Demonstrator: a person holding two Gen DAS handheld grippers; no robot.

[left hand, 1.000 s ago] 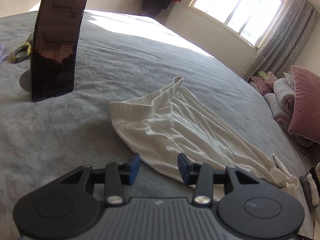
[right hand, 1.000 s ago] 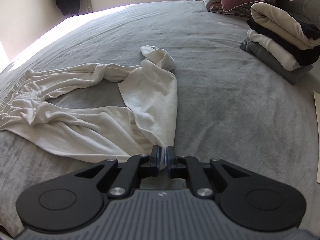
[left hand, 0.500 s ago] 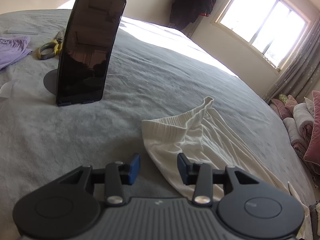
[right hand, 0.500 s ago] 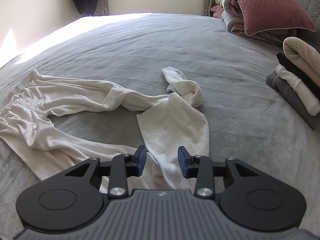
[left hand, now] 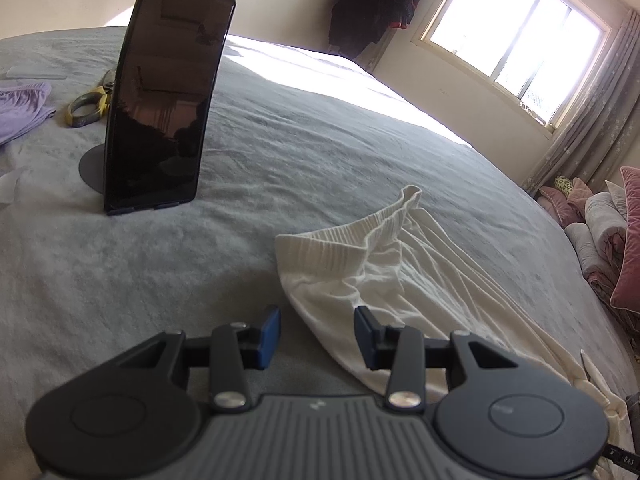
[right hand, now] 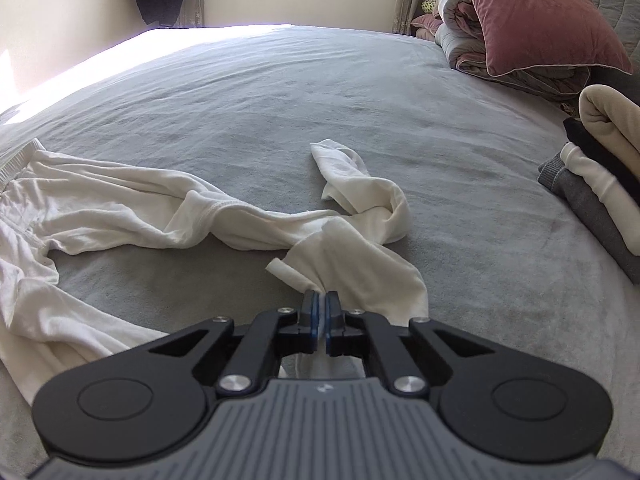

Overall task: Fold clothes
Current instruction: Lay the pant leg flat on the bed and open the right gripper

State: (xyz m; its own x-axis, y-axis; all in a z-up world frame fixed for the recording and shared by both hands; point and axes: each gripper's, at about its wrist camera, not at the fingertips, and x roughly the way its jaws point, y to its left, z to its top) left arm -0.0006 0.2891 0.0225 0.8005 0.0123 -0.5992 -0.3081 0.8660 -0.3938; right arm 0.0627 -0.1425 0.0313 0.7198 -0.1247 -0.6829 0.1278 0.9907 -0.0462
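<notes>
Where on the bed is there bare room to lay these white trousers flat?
Bare grey bedspread runs from the crumpled white trousers to the window wall, and between their twisted leg and the folded clothes stack. Crowded: around the black phone on its stand, yellow-handled scissors and lilac garment.

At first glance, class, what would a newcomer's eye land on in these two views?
The white trousers sprawl crumpled across the grey bed, one leg end pinched in the shut right gripper. The open left gripper sits at their waistband. A dark phone stands upright on its stand to the left, and folded clothes are stacked at the right.
</notes>
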